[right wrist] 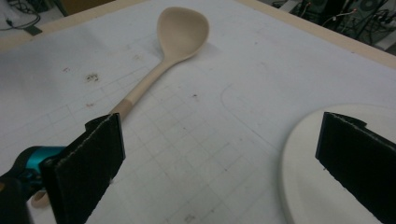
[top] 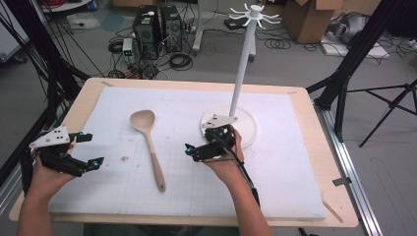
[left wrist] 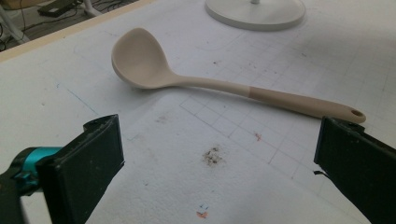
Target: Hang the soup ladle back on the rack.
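Both pairs of fingers stand wide open and hold nothing. The right gripper [top: 196,149] hovers just beside the ladle [top: 147,142], near its handle; the left gripper [top: 91,150] waits well apart at the table's [top: 93,88] left edge. The ladle lies flat on the white mat [top: 275,162], bowl pointing away. Its thin, smooth handle may slip or roll if the fingers close off-centre. The white stand [top: 243,73] rises just behind the right hand [top: 223,164], so a careless lift could strike its pole.

Both tongs, left [top: 91,150] and right [top: 194,149], hover low with jaws spread wide.
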Available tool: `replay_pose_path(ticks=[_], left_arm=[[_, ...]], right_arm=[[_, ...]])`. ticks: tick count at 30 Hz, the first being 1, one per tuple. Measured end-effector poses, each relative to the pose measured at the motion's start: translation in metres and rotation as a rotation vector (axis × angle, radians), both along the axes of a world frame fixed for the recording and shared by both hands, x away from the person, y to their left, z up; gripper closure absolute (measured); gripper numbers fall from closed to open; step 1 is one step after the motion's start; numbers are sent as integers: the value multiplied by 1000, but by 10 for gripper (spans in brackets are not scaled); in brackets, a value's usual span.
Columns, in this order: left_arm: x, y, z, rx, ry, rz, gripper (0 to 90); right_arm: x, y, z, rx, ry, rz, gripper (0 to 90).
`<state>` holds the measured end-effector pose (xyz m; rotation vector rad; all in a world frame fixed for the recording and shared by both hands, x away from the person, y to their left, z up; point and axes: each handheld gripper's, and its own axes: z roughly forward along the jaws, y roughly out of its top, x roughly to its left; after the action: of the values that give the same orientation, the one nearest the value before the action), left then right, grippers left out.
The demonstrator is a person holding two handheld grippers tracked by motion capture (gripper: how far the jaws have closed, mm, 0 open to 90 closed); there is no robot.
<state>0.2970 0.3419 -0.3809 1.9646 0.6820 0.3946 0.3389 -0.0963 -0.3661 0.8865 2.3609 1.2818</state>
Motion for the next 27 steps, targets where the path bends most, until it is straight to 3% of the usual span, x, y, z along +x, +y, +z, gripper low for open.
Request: replay_pose_path(ticks=[15,27], left_arm=[[0,0,1,0,-4,0,17],[0,-1,0,1,-4,1,17]], right_arm=[[19,66,-21,-99,96,85,1],[30,99,-38,-156,161,142,1]])
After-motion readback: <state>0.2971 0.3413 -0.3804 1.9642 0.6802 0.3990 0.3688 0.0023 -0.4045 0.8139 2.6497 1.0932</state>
